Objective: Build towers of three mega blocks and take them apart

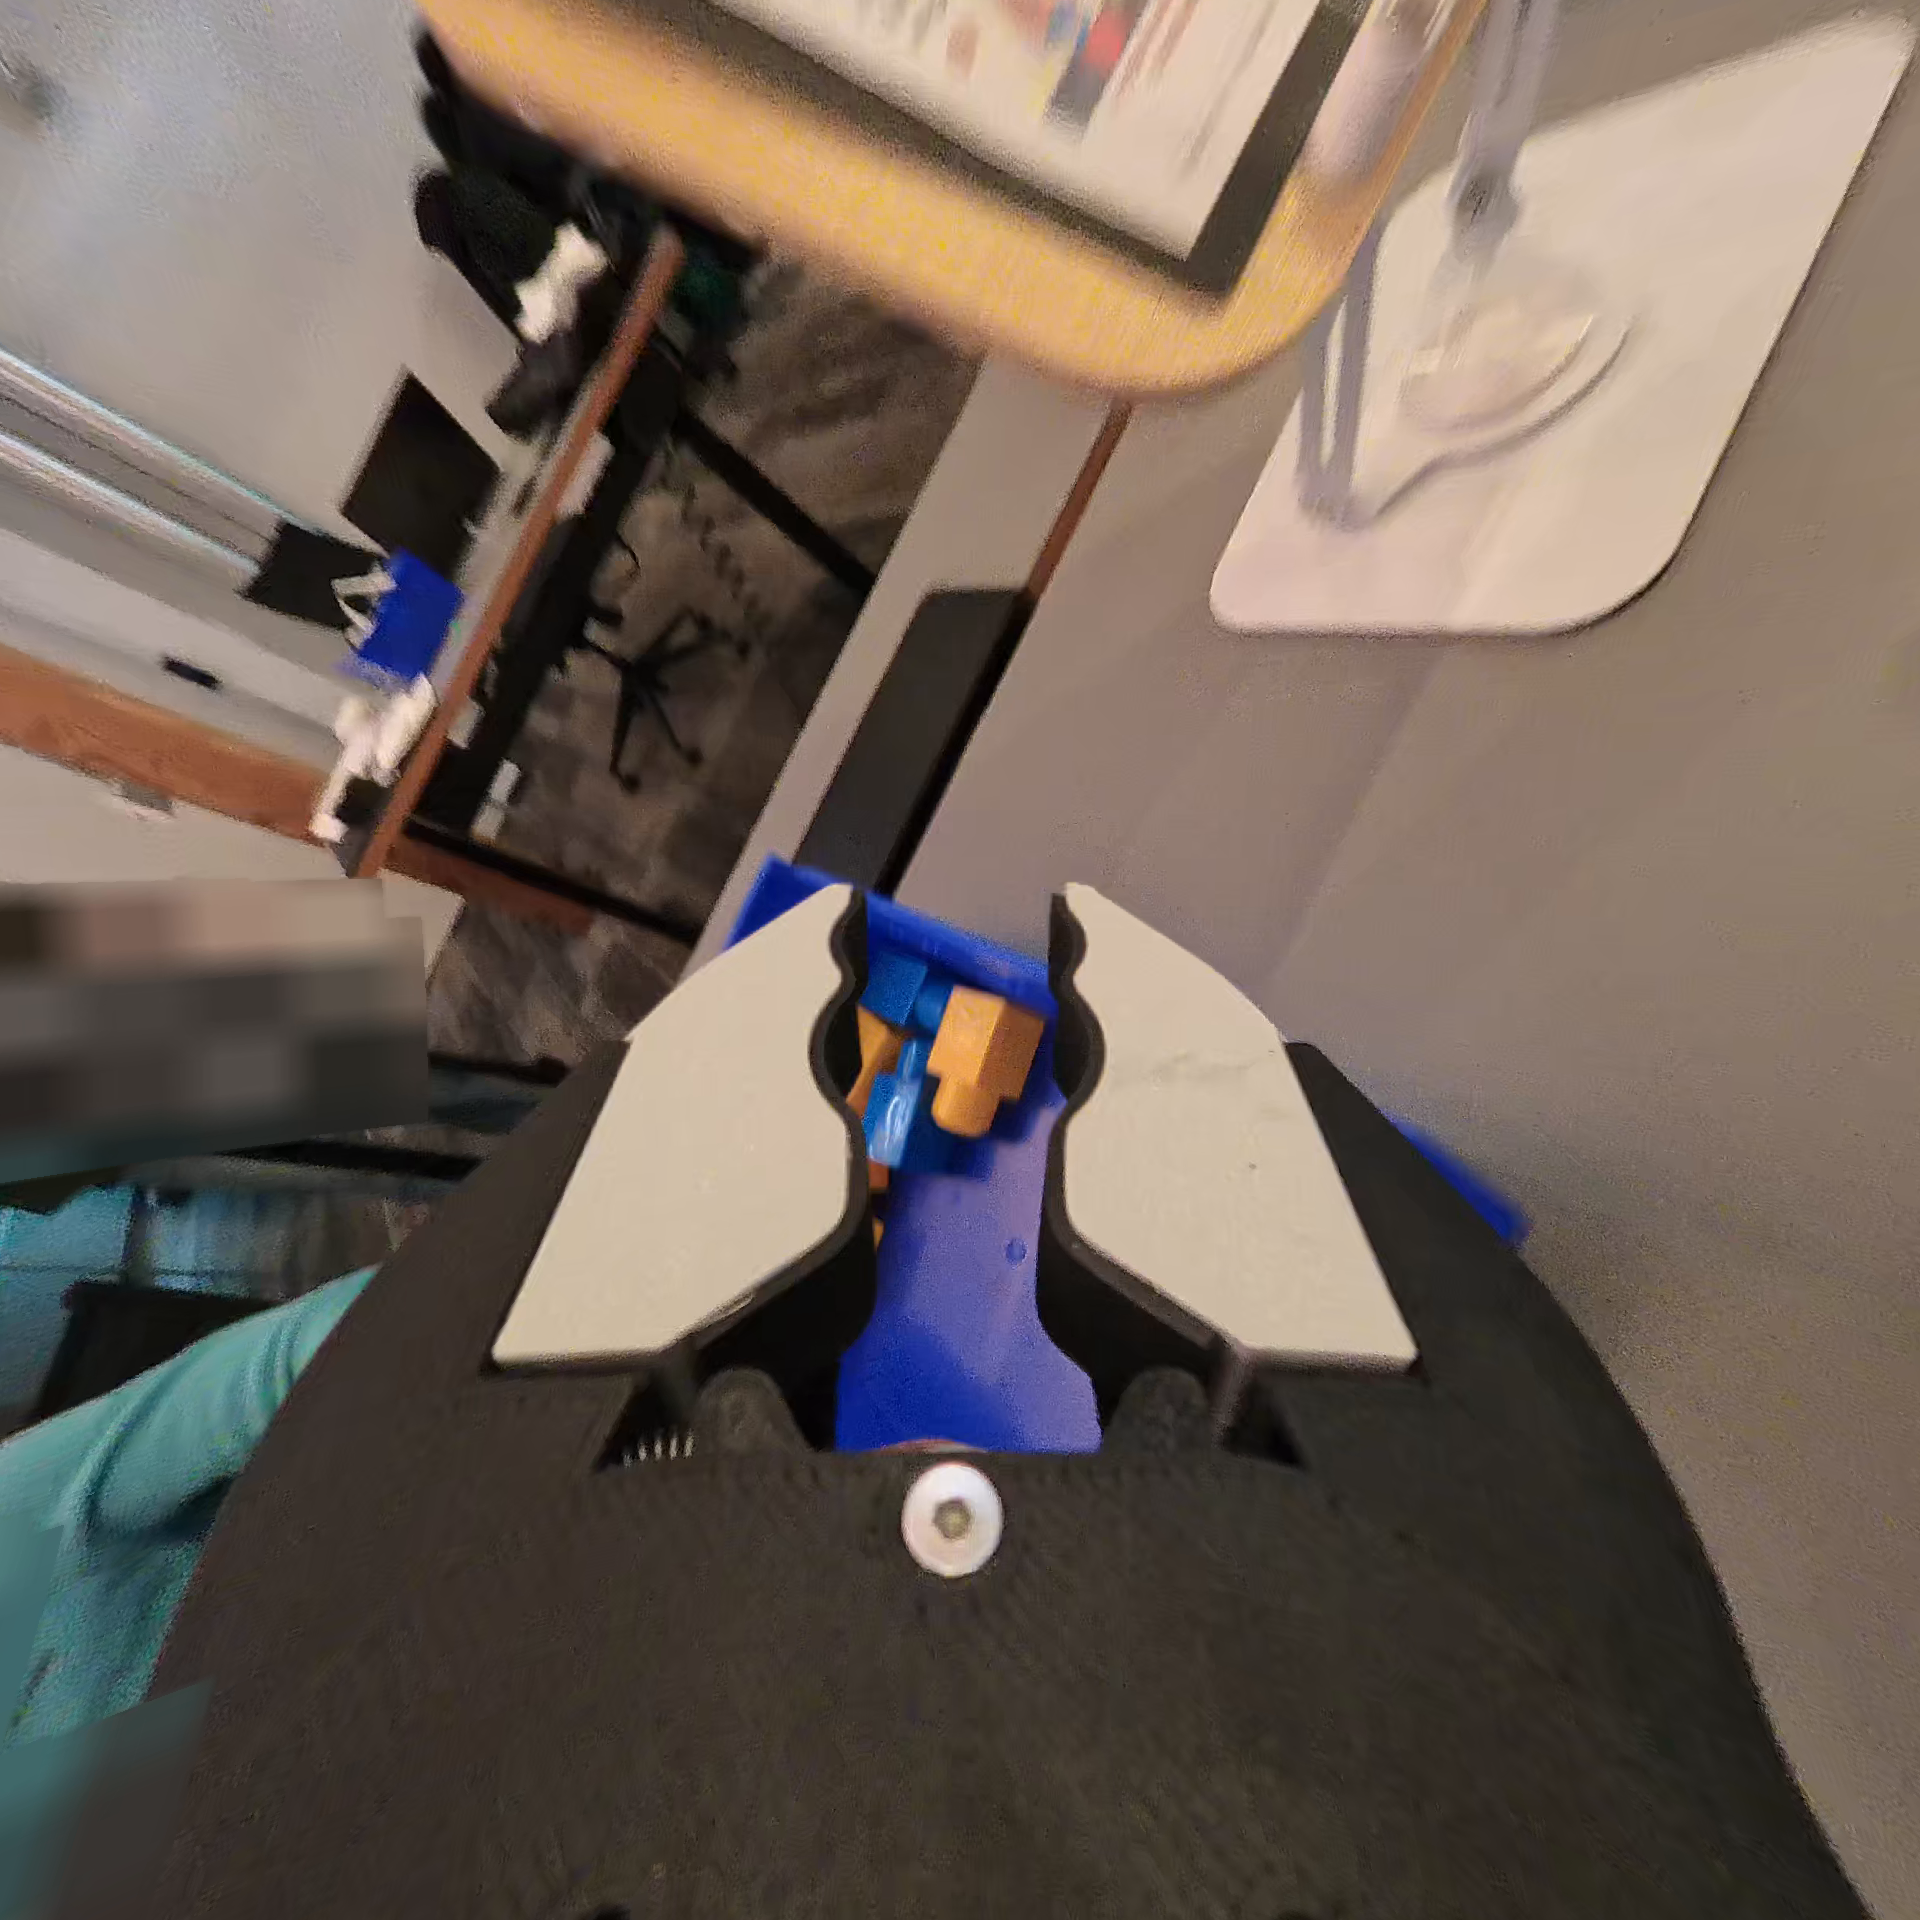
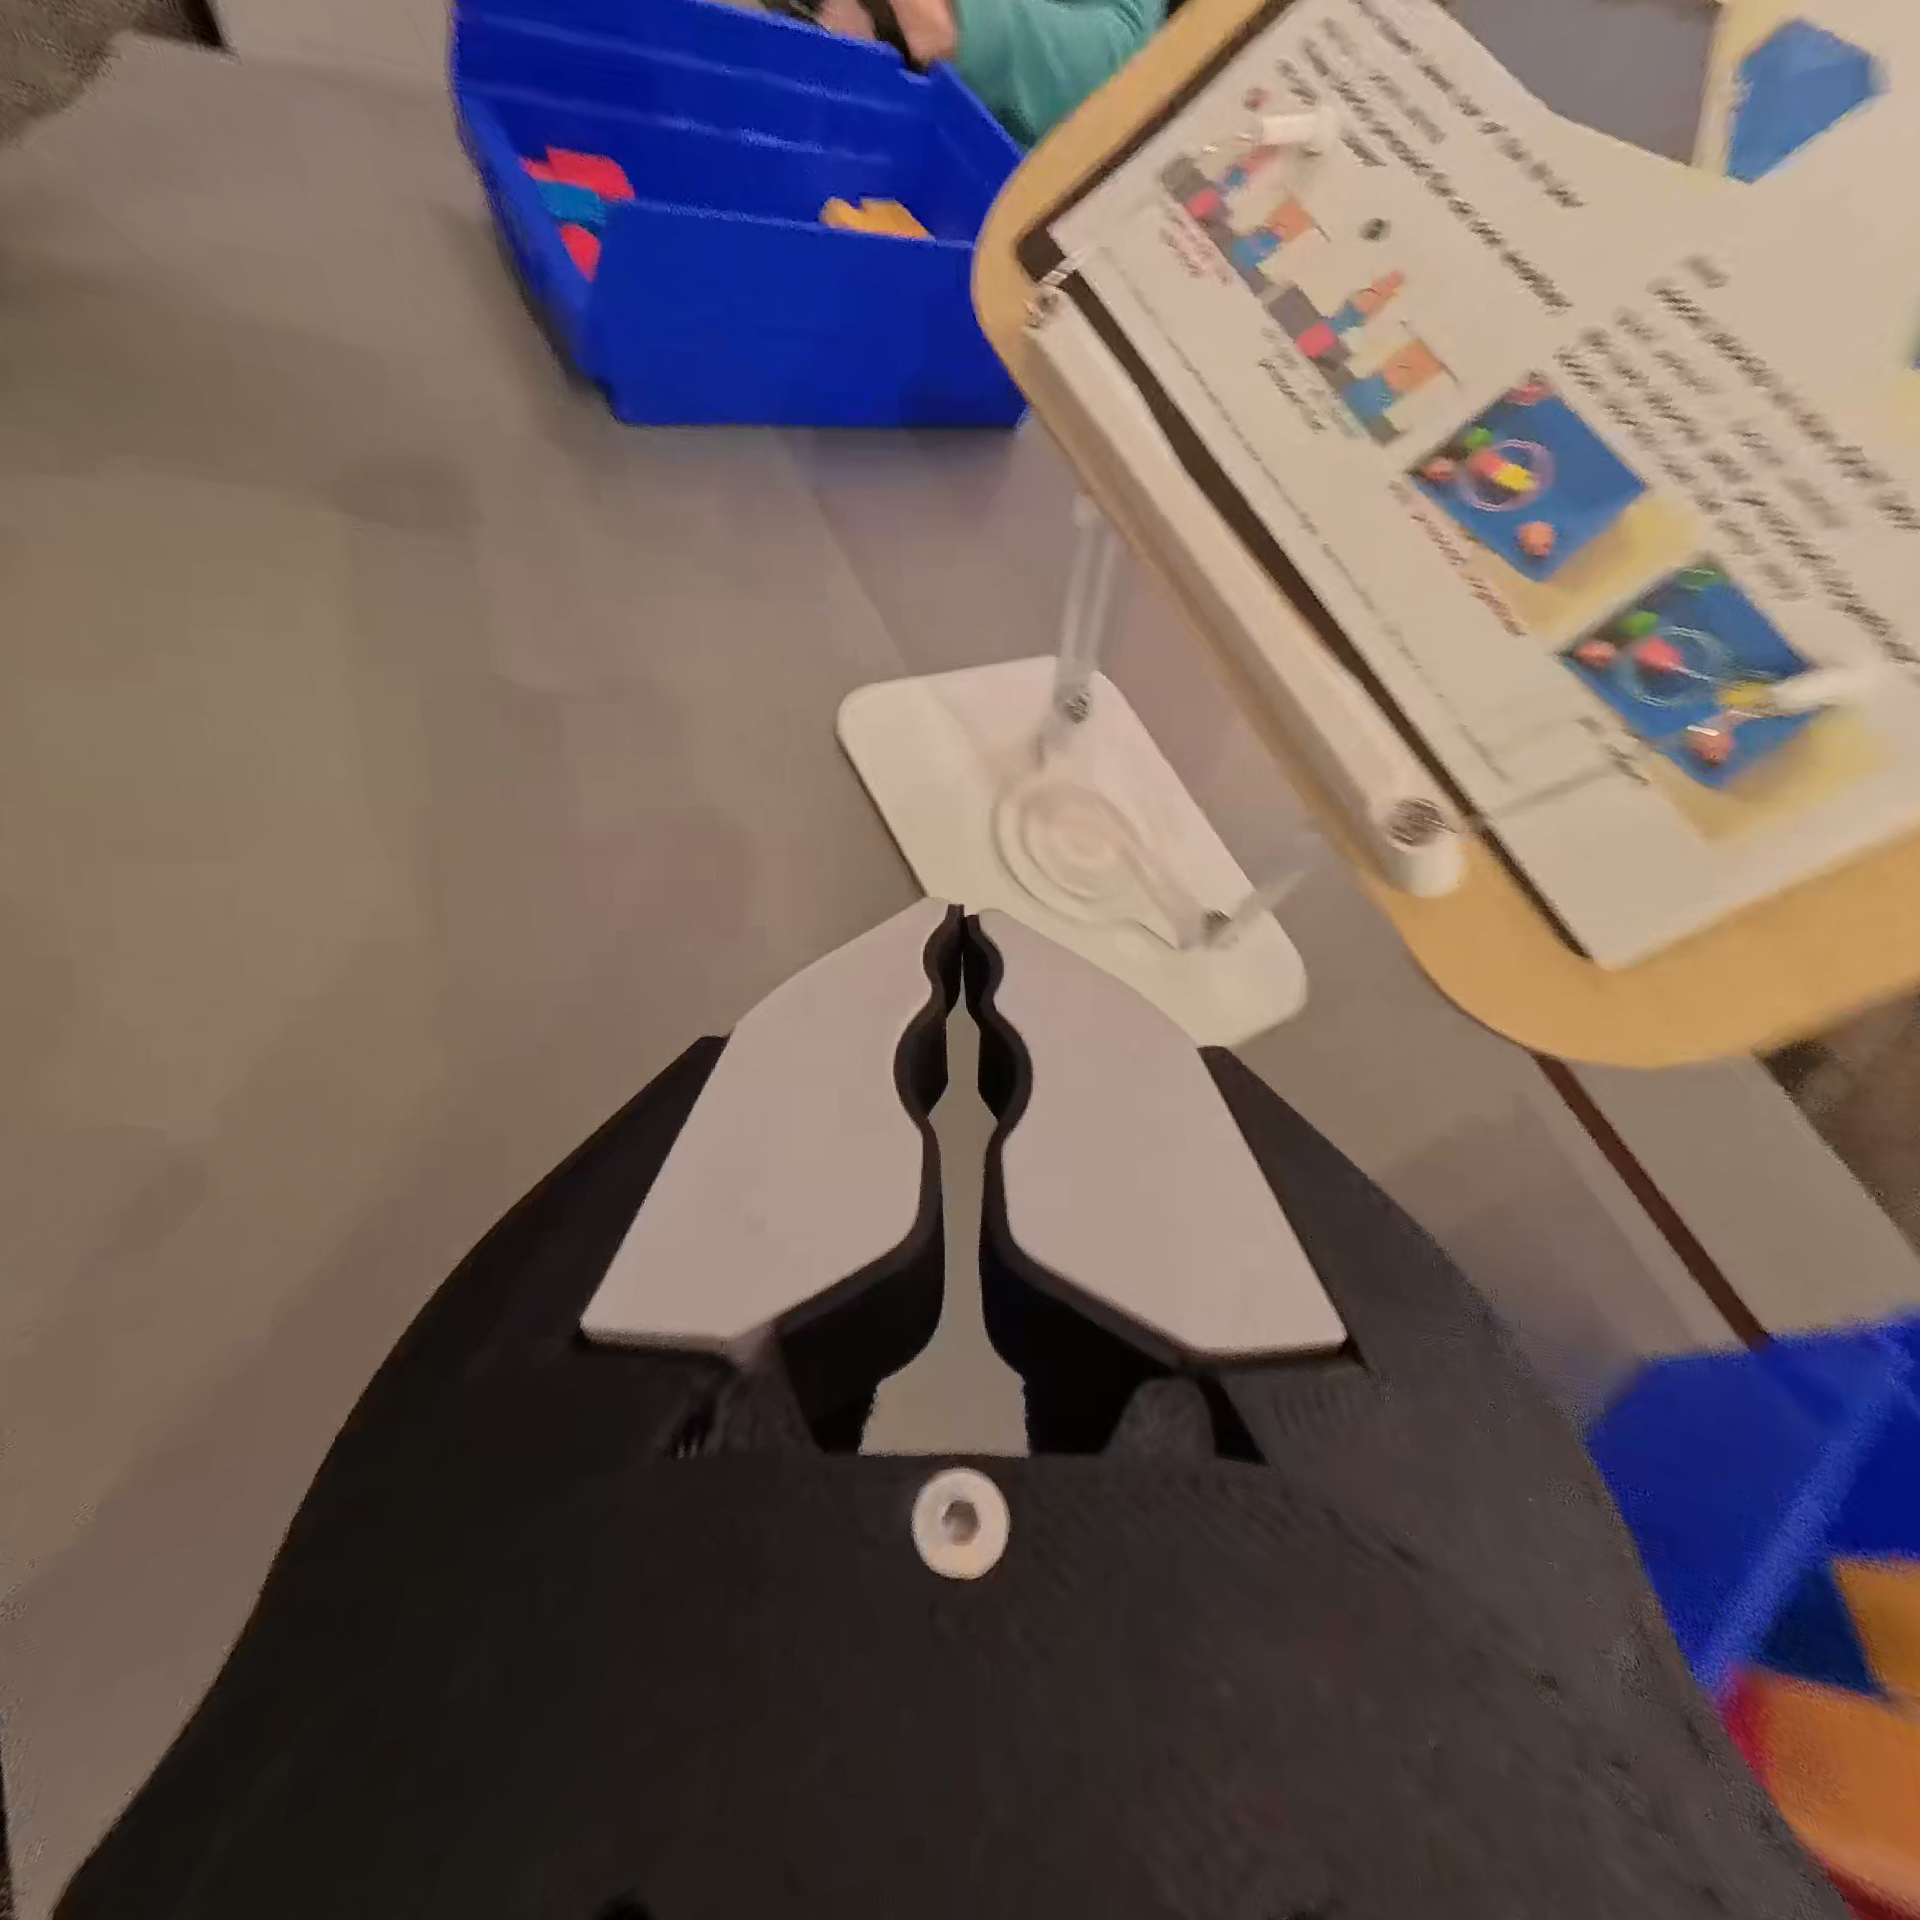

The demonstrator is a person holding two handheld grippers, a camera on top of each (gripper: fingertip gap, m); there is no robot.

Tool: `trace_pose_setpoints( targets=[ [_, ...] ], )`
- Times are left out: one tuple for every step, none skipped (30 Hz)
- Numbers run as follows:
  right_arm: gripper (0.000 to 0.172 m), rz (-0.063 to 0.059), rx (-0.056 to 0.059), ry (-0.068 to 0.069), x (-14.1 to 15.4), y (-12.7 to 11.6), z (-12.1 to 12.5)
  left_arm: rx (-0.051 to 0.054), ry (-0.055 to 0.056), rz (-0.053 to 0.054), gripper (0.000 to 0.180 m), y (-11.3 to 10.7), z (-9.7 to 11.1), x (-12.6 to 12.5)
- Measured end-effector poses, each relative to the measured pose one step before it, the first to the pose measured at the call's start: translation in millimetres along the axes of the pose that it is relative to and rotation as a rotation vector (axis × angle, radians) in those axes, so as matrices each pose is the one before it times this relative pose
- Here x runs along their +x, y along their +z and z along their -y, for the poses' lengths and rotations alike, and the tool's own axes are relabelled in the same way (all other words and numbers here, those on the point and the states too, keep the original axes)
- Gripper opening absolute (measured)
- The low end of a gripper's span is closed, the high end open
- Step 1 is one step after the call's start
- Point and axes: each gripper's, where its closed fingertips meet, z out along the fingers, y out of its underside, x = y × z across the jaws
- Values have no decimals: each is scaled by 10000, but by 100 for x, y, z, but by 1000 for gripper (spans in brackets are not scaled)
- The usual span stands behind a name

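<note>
Left gripper (image 1: 961, 914) nearest the lens: jaws parted, nothing clamped, poised over a blue bin (image 1: 935, 1340) holding orange and blue blocks (image 1: 971, 1055), none touched. Right gripper (image 2: 964, 920): fingertips pressed together, nothing between them, above bare grey table (image 2: 416, 727). Second blue bin (image 2: 748, 312) at 11 o'clock in the right view, red, blue and orange blocks inside. Instruction board on a white stand (image 2: 1081, 831) at 1 o'clock. Blocks judged light, rigid, smooth plastic, likely slippery; best pinched across flat opposite sides, below the studs. No tower seen.
</note>
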Motion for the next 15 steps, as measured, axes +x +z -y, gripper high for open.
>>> trace_pose_setpoints(
  targets=[
    [0,438,265,20,-744,986,-91,-402,-162,-228,34,753,-1729,-731],
    [0,208,102,92,-372,1028,-285,-399,-309,-161,37,935,-1657,-899],
    [0,77,-20,-6,-184,987,-441,-211,-270,-325,39,1064,-1236,-604],
    [0,170,-81,-84,-293,939,-528,-144,-69,-347,39,1146,-1009,-446],
    [0,174,-108,-35,-249,806,-512,-446,107,-176,40,1239,-1331,-602],
    [0,40,-51,-20,-46,606,-352,-731,239,-194,42,1356,-1621,-472],
    [0,102,-35,-50,-115,450,-290,-539,194,-297,44,1342,-1236,-215],
    [0,204,-66,-76,-212,367,-345,-316,146,-306,44,1230,-872,-126],
    [0,25,-13,-57,28,256,-273,-463,95,-232,44,1169,-991,-209],
    [0,-13,-50,52,109,201,-313,-436,43,-141,49,1079,-790,-292],
    [0,122,-62,60,-75,181,-308,-194,108,-294,50,860,-342,56],
    [0,63,17,9,-37,137,-195,-196,144,-280,48,753,-282,63],
    [0,57,36,1,-70,86,-99,-440,185,-119,49,739,-600,-178],
    [0,119,-18,5,-162,87,-105,-363,177,-116,50,657,-484,-165],
    [0,27,-63,-19,-44,111,-159,-245,87,-187,51,569,-337,-110]
  ],
)
